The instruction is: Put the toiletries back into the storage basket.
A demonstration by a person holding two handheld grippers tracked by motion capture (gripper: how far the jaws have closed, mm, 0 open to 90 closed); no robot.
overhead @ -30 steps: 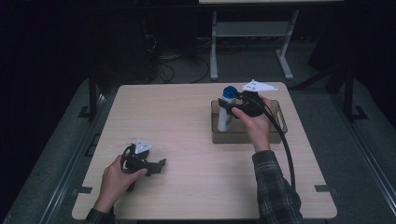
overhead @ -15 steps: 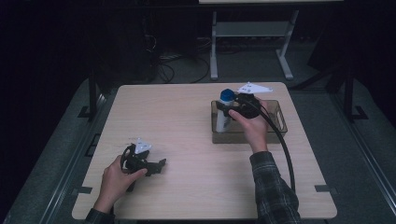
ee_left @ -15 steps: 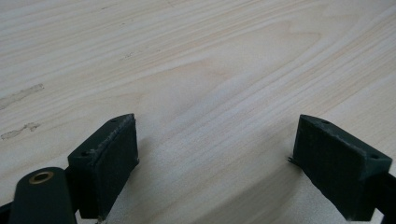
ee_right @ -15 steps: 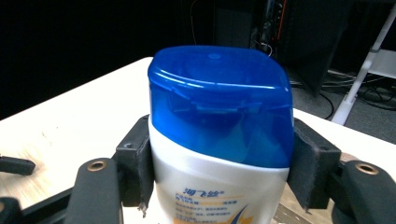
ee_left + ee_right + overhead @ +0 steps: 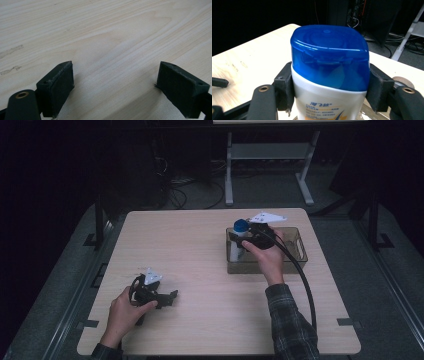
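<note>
On the near left of the table, the left gripper rests low on the wood in the person's left hand; its own view has the two black jaws spread wide with bare tabletop between them, so it is open and holds nothing.

Further right, toward the far side, a clear plastic bin sits on the table. The white bottle with a blue cap stands upright at the bin's left end, and the right gripper is clamped on it: the pads press both flanks just under the cap.

Whether the bottle's base rests on the bin floor or hangs slightly above it cannot be made out through the dim plastic.

The bottle is likely smooth, fairly stiff plastic, and moderately heavy if full, so it could slip or swing. The hold high up, where the cap's rim overhangs the pads, looks sensible, as the rim would catch a slide.
</note>
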